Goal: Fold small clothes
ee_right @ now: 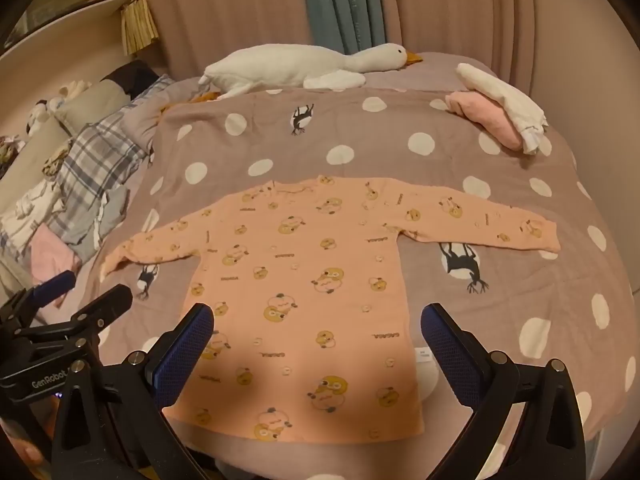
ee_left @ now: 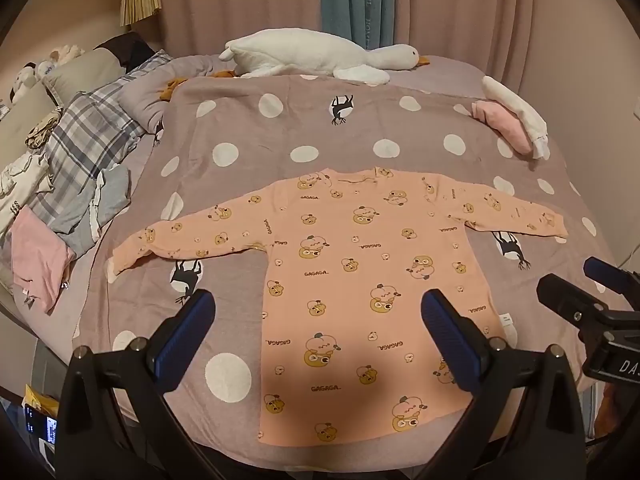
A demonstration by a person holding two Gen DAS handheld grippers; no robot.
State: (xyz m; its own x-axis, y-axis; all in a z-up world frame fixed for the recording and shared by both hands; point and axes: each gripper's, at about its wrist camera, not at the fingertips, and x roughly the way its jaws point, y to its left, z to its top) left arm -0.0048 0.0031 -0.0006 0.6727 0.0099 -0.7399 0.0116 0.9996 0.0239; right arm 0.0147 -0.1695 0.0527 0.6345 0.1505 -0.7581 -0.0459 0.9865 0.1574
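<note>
A small peach long-sleeved shirt with cartoon prints lies flat on the polka-dot blanket, both sleeves spread out sideways and its hem toward me. My left gripper hovers open above the shirt's lower left part, nothing between its blue-padded fingers. My right gripper hovers open above the shirt's lower right part, also holding nothing. In the left wrist view the right gripper shows at the right edge. The left gripper shows at the left edge of the right wrist view.
The grey-brown dotted blanket covers the bed. A white plush goose lies at the far side. Folded pink and white clothes sit at the far right. A heap of loose clothes and a plaid pillow lie on the left.
</note>
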